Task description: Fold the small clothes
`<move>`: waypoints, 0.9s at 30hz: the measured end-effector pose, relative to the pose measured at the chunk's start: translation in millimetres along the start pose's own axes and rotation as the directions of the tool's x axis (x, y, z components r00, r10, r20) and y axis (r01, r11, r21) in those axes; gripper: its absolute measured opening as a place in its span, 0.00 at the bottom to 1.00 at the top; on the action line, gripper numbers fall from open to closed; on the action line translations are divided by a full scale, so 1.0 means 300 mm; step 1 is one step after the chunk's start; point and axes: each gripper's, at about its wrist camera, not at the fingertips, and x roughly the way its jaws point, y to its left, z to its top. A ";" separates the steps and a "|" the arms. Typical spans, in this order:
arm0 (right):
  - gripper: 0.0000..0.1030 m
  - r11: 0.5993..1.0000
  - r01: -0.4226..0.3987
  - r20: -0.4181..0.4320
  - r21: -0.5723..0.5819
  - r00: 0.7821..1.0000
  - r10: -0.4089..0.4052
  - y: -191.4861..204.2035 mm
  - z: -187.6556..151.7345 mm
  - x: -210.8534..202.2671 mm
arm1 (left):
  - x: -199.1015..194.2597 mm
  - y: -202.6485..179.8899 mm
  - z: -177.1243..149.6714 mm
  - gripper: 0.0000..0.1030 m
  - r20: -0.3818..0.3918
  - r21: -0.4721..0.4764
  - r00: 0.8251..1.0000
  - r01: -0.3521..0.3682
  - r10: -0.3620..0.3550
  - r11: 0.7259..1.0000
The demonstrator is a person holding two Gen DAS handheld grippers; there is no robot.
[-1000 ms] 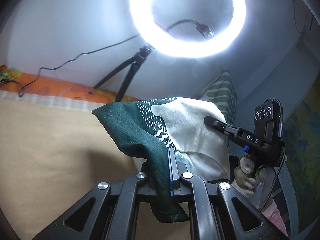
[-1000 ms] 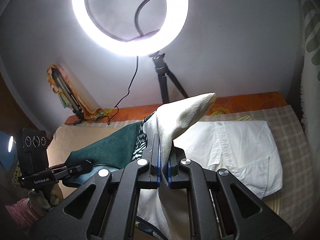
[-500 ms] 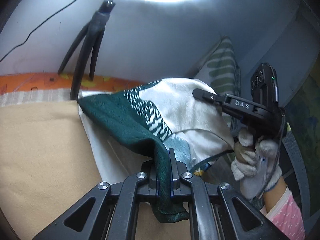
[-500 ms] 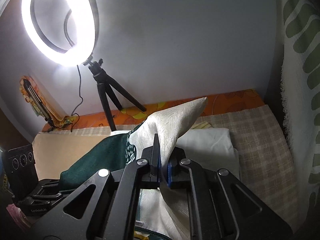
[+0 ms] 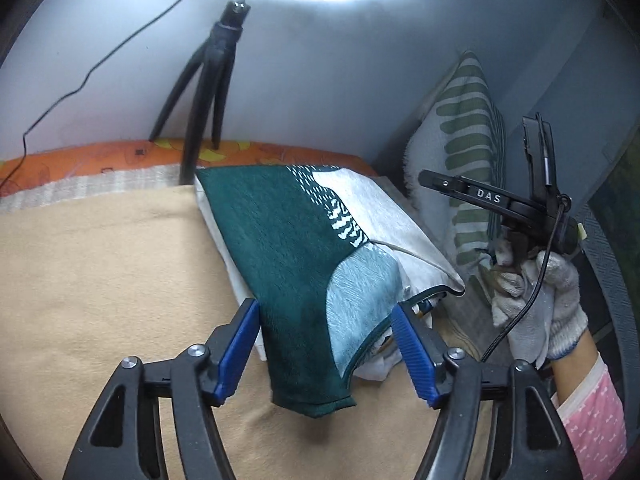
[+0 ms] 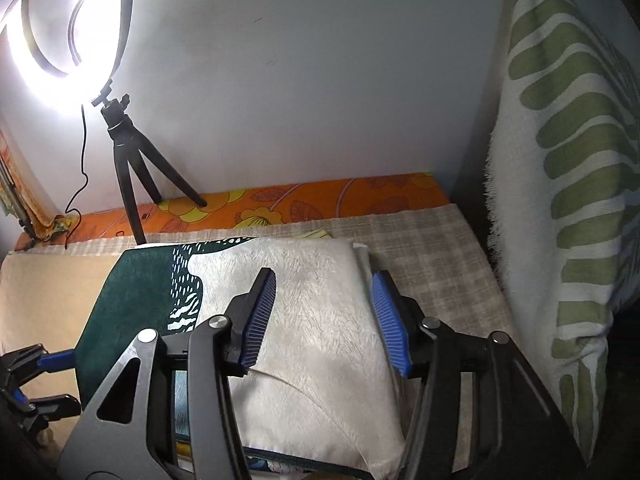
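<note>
A folded garment (image 5: 280, 240), dark green, cream and pale blue, lies on a white garment (image 5: 218, 220) on the tan blanket (image 5: 100, 280). My left gripper (image 5: 326, 320) hovers over its near green corner. Its jaws are opening, the blue pads (image 5: 240, 344) stand apart on either side of the cloth and do not press it. My right gripper (image 6: 324, 300) is over the cream half (image 6: 320, 340), jaws also opening, pads clear of the fabric. A gloved hand (image 5: 536, 304) holds the right gripper (image 5: 432, 180). The left gripper (image 6: 44, 380) shows at the right wrist view's lower left.
A ring light on a black tripod (image 6: 124, 152) stands at the back on an orange floral sheet (image 6: 320, 200), its cable (image 5: 80, 80) trailing left. A leaf-patterned cushion (image 6: 560, 200) leans at the right edge. A checked cloth (image 6: 432, 248) lies between the garment and the cushion.
Both grippers came down with the garment pinched in them, laid it flat on the white garment and opened their jaws, letting the cloth go.
</note>
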 end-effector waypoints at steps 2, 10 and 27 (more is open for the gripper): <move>0.52 1.000 0.009 0.005 -0.001 1.000 -0.009 0.013 0.009 -0.020 | -0.016 -0.002 -0.002 0.68 -0.001 -0.001 1.000 -0.009 0.009 1.000; 0.66 0.998 0.041 0.075 0.045 0.996 -0.044 0.021 0.007 -0.176 | -0.140 -0.023 -0.032 0.71 0.016 0.028 0.999 -0.041 0.040 0.999; 0.84 0.989 0.141 0.219 0.044 0.965 -0.147 0.273 -0.107 -0.631 | -0.557 -0.112 -0.146 0.84 0.134 0.122 0.988 -0.098 0.081 0.988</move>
